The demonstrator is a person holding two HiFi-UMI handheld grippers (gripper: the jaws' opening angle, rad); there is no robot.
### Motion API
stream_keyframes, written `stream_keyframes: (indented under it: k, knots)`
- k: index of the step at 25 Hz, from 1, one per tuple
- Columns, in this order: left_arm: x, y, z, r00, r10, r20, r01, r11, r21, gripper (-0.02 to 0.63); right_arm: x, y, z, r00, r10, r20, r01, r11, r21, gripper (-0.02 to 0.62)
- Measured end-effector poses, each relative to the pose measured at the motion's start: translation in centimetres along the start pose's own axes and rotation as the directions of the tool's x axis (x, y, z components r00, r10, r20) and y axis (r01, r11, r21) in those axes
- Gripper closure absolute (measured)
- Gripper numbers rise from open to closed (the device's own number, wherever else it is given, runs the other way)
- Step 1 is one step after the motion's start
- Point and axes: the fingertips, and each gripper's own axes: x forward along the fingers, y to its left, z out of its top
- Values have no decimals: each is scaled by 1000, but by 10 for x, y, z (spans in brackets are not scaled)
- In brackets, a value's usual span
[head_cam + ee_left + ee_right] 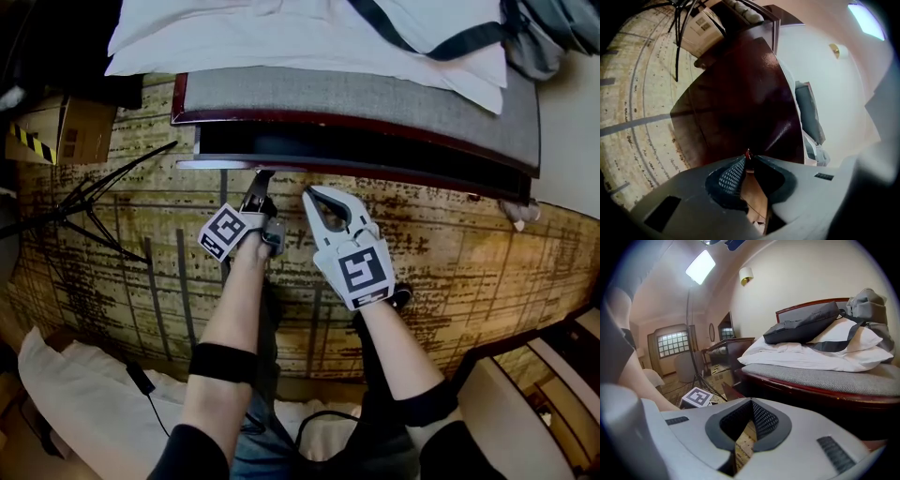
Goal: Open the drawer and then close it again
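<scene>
A dark red-brown drawer stands pulled a little way out from under the bed; its glossy front fills the middle of the left gripper view. My left gripper reaches the drawer's near top edge at its left end. Its tips are pinched together on a thin reddish lip of that front. My right gripper hovers just right of the left one, above the carpet and short of the drawer. Its jaws are shut with nothing in them.
The bed carries white pillows and a dark bag. A cardboard box and black tripod legs lie to the left on the patterned carpet. White bedding with a cable sits bottom left, furniture bottom right.
</scene>
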Motion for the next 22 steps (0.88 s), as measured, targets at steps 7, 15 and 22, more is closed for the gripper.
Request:
stream_keyframes:
  k: [7, 15, 22]
  knots:
    - [-50, 17, -27, 998, 61, -5, -61, 998, -18, 546, -29, 20, -8, 999, 30, -40, -30, 1000, 4, 595]
    - [-107, 37, -56, 992, 117, -35, -118, 993, -26, 545, -51, 49, -9, 995, 69, -73, -68, 998, 9, 595]
    - [-154, 55, -81, 984, 168, -59, -170, 985, -41, 543, -61, 64, 1, 992, 92, -81, -92, 996, -5, 595]
